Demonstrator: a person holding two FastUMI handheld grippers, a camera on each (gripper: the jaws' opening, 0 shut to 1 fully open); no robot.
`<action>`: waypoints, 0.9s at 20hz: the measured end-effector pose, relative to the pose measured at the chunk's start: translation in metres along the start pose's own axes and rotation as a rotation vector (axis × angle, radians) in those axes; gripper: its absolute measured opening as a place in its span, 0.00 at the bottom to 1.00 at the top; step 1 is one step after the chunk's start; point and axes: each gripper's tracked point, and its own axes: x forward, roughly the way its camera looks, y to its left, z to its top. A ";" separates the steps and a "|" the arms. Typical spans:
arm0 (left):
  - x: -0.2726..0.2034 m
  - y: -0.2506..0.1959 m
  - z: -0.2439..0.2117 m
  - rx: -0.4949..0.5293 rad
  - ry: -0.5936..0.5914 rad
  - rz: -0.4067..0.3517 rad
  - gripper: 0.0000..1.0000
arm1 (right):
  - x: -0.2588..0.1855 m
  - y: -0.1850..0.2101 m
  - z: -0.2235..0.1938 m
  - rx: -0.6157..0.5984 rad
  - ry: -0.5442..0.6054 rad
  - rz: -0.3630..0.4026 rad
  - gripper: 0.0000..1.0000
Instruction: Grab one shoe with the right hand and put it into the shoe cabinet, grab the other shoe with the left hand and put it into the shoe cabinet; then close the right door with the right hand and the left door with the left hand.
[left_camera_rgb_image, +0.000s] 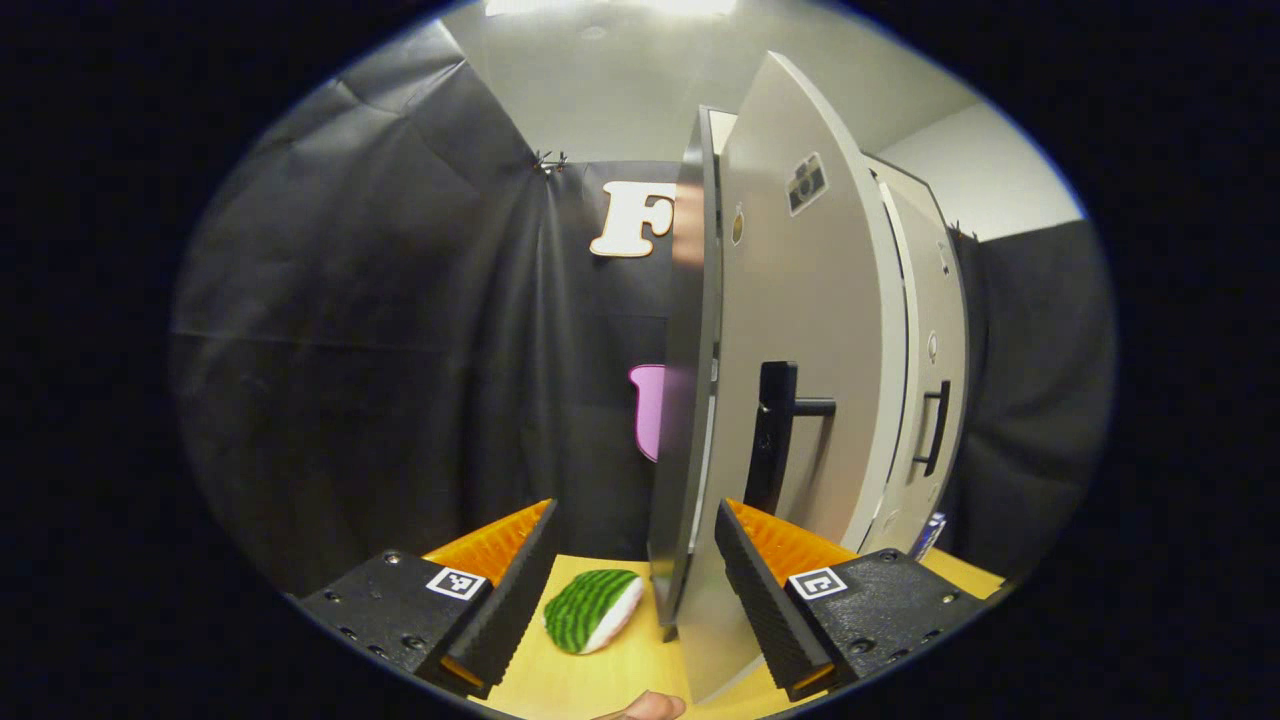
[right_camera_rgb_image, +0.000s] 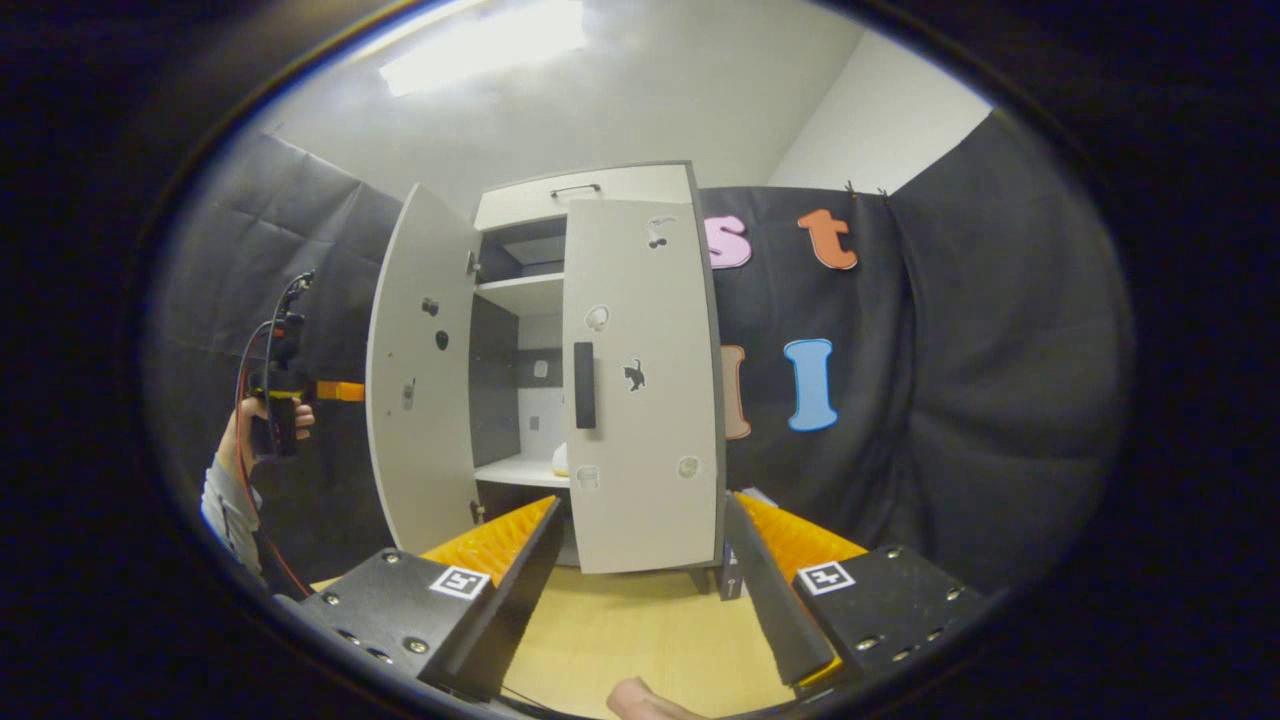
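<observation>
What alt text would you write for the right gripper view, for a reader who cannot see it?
A white shoe cabinet stands on a wooden table, its right door nearly closed and its left door wide open. The right gripper faces it with open, empty jaws. A hand holds the left gripper behind the left door.

Pale wooden tabletop (right_camera_rgb_image: 620, 630) bearing the shoe cabinet (right_camera_rgb_image: 640, 400) and a green-striped watermelon-slice toy (left_camera_rgb_image: 592, 609).

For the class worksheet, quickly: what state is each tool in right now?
Left tool: open, holding nothing, astride the edge of the cabinet's left door.
Right tool: open, empty, facing the right door.
</observation>
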 end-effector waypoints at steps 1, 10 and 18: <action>0.001 -0.002 0.000 0.004 0.002 0.014 0.94 | -0.001 0.000 0.000 0.005 -0.004 0.002 0.94; -0.003 -0.046 0.002 0.025 0.021 -0.051 0.94 | 0.008 0.015 -0.008 -0.028 -0.012 0.030 0.96; 0.004 -0.099 -0.003 0.057 -0.001 -0.062 0.94 | 0.013 0.032 0.000 -0.099 -0.012 0.002 0.94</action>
